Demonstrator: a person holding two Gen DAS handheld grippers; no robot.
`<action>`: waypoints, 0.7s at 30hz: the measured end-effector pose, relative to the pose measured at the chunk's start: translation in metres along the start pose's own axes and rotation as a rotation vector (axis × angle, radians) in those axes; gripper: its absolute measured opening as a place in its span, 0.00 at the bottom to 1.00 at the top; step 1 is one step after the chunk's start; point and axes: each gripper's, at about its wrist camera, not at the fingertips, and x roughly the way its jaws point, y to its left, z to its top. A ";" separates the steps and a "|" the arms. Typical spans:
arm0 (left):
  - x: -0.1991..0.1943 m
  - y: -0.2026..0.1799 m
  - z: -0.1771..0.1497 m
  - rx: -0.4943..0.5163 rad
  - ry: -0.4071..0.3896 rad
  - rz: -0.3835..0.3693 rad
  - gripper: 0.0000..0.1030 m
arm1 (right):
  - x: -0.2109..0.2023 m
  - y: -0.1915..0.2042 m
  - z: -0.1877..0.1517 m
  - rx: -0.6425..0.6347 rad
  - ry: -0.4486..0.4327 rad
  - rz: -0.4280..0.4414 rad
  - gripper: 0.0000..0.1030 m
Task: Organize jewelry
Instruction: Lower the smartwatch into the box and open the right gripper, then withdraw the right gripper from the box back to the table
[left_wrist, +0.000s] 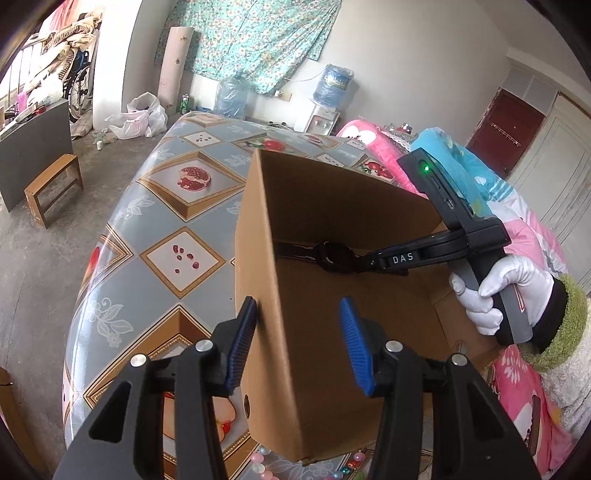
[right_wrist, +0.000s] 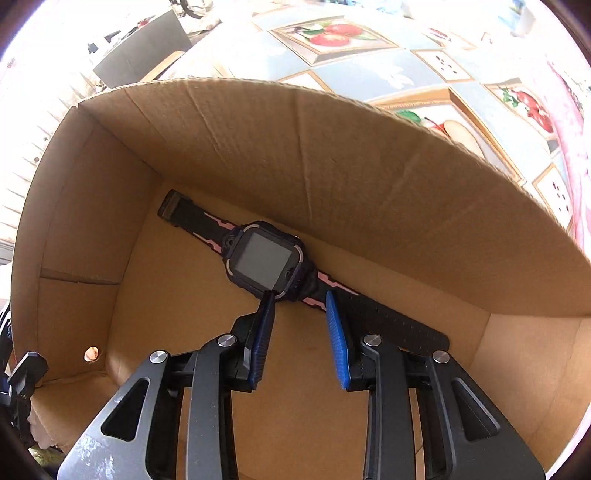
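Fingers on the left gripper (left_wrist: 298, 341) are spread wide and straddle the near corner of the open brown cardboard box (left_wrist: 295, 376): the left blue ribbed pad sits just outside the box's side wall, the other hangs inside it, and neither is squeezing the cardboard as far as I can see. Right at the bottom edge of the left view a few pastel beads (left_wrist: 260, 461) peek out on the surface just in front of the box. The box stands on the surface (left_wrist: 162, 229), which has a glossy grey-and-gold cover printed with pomegranates. Over on the right gripper (right_wrist: 300, 301), the blue fingers are parted too, not pinching anything, tips down inside the box just above the strap of the black kids' smartwatch with pink strap markings (right_wrist: 264, 264). The watch lies flat on the box floor, screen up, stretched along the foot of the far wall, with the buckle end toward the left corner and the perforated end running under the right finger. From the left view you can see a white-gloved hand (left_wrist: 491, 295) holding the right gripper's handle over the box's right side. Behind that there's pink and blue bedding (left_wrist: 480, 192), a wooden stool (left_wrist: 51, 188) on the floor and a floral cloth (left_wrist: 258, 37) on the back wall.
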 end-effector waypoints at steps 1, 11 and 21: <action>0.000 0.000 0.000 0.000 0.000 0.001 0.44 | 0.000 0.001 0.000 -0.006 -0.007 0.001 0.27; -0.005 -0.001 -0.001 -0.006 -0.014 -0.005 0.44 | -0.061 -0.009 -0.033 0.012 -0.135 -0.005 0.29; -0.009 0.001 -0.004 -0.010 -0.016 0.009 0.44 | -0.194 -0.073 -0.156 0.252 -0.436 -0.065 0.49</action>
